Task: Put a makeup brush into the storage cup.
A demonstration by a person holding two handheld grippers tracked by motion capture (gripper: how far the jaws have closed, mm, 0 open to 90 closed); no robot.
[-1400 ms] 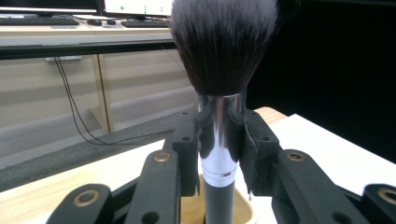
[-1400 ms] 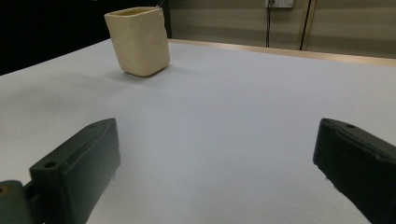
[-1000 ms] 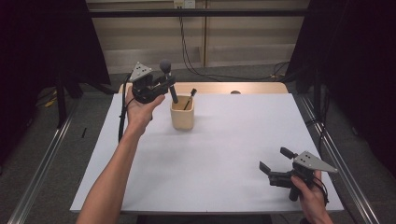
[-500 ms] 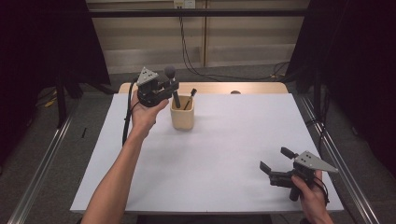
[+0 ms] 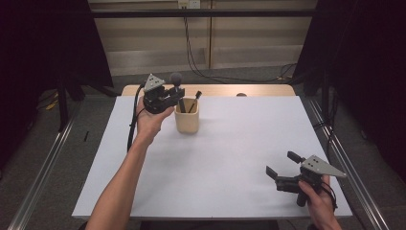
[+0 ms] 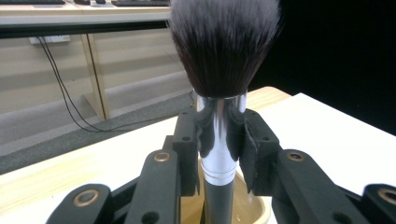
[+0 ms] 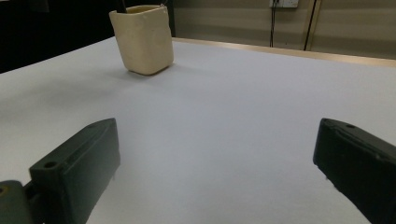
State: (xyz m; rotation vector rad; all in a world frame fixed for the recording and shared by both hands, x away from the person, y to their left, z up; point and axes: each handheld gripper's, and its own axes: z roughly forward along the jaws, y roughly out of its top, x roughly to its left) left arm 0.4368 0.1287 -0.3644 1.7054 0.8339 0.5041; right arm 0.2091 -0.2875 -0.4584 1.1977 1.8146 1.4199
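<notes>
Brush upright, cup straight below the left tongs point(image 5: 178, 95)
Left tongs clamp the brush point(image 6: 219, 107) by its ferrule, handle pointing down into the cup point(image 5: 186, 120); right tongs point(image 5: 283, 167) gape empty, well apart.

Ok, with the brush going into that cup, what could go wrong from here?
The cup looks light and stands free on the table, so a sideways nudge from the brush held in the left tongs might tip it. A second tool already leans inside; the handle could snag on it.
</notes>
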